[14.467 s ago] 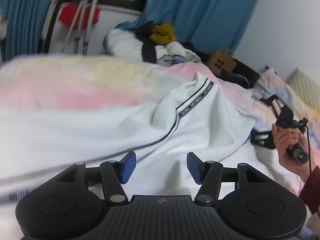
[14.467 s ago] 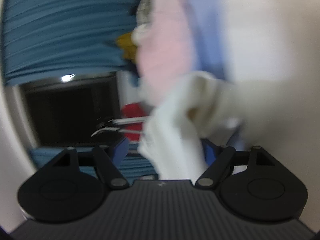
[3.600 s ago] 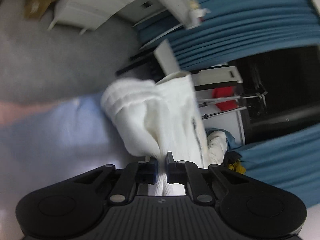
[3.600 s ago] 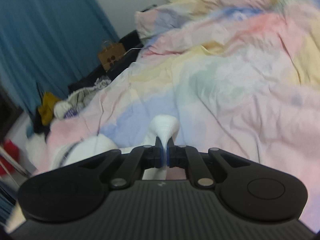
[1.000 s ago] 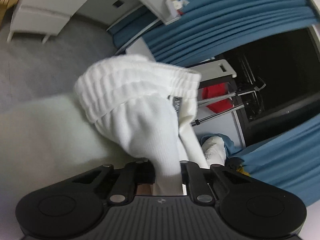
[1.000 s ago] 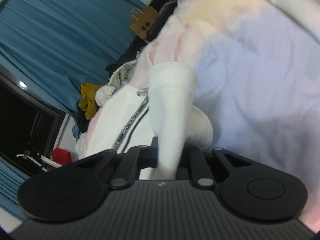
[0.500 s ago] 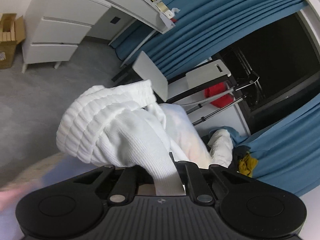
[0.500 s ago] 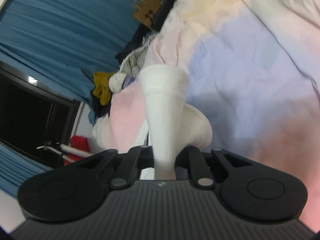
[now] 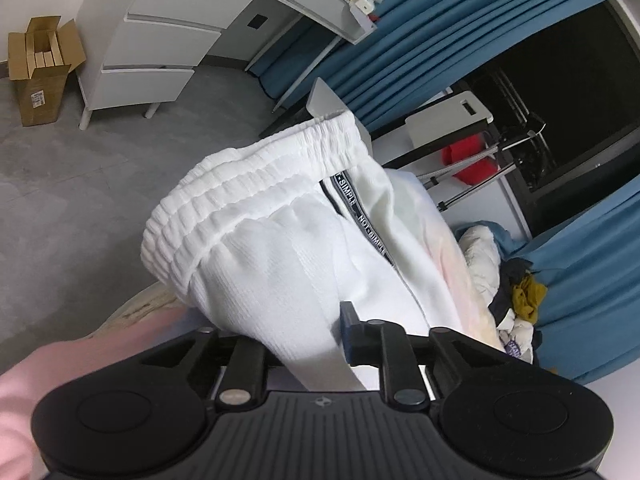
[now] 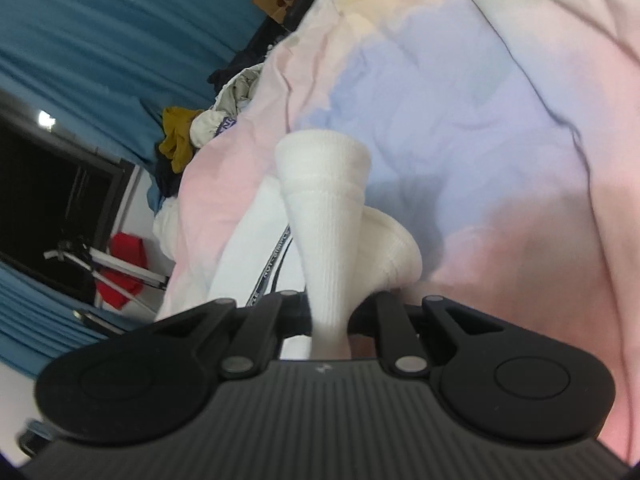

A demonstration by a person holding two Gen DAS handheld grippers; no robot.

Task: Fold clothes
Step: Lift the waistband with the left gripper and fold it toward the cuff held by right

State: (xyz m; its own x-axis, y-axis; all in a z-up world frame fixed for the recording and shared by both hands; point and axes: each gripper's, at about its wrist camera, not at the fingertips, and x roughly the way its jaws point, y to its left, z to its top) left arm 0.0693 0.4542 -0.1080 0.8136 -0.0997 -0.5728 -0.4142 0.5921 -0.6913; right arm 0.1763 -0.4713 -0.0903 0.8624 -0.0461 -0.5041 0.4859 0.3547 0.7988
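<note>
Your left claw [image 9: 316,340] is clamped on the white trousers [image 9: 280,248] just below the ribbed waistband [image 9: 248,184], which bunches up and away from the fingers. Your right claw [image 10: 330,316] pinches a ribbed cuff [image 10: 324,208] of the same garment, standing straight out ahead. Cloth sags between them over the pastel bedspread [image 10: 460,120]. Beyond: blue curtains [image 10: 100,32].

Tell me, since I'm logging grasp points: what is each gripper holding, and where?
Both hold the white garment. The left gripper pinches fabric just below its gathered elastic waistband; the right gripper pinches a bunched ribbed part.
</note>
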